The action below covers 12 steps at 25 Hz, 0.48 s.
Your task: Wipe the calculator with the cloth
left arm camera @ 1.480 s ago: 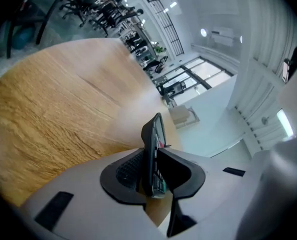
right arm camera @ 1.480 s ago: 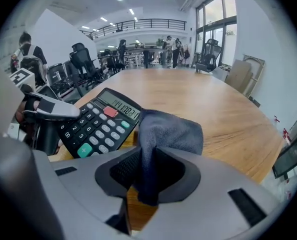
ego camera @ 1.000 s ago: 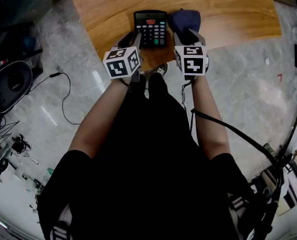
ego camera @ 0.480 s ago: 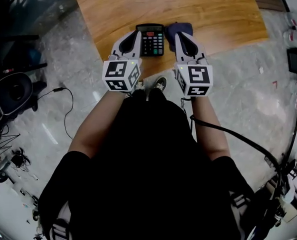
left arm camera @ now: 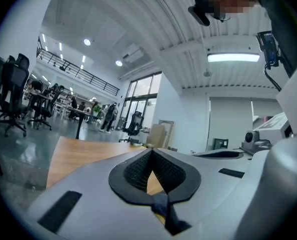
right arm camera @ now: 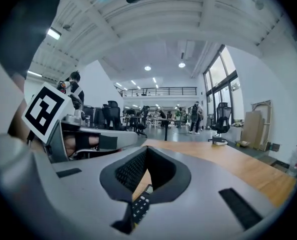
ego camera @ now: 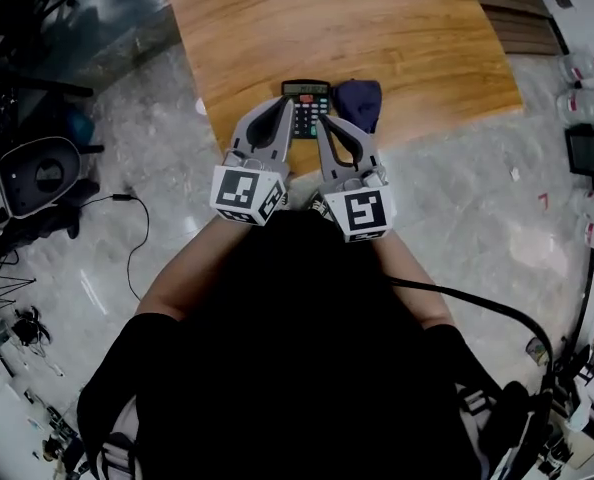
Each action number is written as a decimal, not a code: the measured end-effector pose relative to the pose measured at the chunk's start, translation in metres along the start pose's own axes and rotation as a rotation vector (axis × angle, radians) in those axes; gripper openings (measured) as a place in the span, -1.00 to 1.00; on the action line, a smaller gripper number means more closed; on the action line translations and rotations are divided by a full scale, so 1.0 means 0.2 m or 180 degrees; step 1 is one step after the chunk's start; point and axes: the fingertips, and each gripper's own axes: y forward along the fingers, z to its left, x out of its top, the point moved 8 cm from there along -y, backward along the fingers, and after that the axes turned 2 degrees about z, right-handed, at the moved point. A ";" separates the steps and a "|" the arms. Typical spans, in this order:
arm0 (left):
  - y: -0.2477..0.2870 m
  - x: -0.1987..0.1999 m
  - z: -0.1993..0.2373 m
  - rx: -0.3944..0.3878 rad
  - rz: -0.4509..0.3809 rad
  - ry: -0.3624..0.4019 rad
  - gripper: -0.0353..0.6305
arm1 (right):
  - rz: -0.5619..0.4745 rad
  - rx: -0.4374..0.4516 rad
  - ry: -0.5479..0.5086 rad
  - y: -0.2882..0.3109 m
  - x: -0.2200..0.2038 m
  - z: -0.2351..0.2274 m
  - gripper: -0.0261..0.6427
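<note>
— How many of each thing are there?

— One calculator (ego camera: 306,108), one cloth (ego camera: 359,101) and one wooden desk (ego camera: 377,18) under them. There are two grippers, each with one marker cube at its back end.

— Where does the calculator lie?

— Flat on the desk, close to its near edge, with the cloth just beside it on the right. From the head view I can't tell whether the two touch.

— What does the calculator look like?

— It is black and upright-oblong, with a pale display strip along the far end and rows of small light keys below it. Its near left corner is hidden behind the tip of the left gripper (ego camera: 281,103).

— And the cloth?

— Dark blue, bunched into a rounded lump.

— The grippers?

— Both are clenched on nothing. In the left gripper view the jaws meet at the tips, and only desk shows through the gap behind them. The right gripper (ego camera: 324,121) has its jaws together too. In its own view a few calculator keys show through the gap, but they lie below it on the desk and are not gripped.
</note>
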 end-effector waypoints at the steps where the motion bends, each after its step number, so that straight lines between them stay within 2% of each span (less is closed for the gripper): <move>1: 0.00 -0.01 0.00 -0.0014 0.0001 0.0013 -0.88 | -0.0021 -0.0013 -0.0028 0.00 0.00 0.00 -0.88; 12: 0.03 0.00 -0.03 -0.0062 -0.0002 0.0131 -0.88 | -0.0117 -0.0207 0.0054 0.02 0.05 -0.08 -0.88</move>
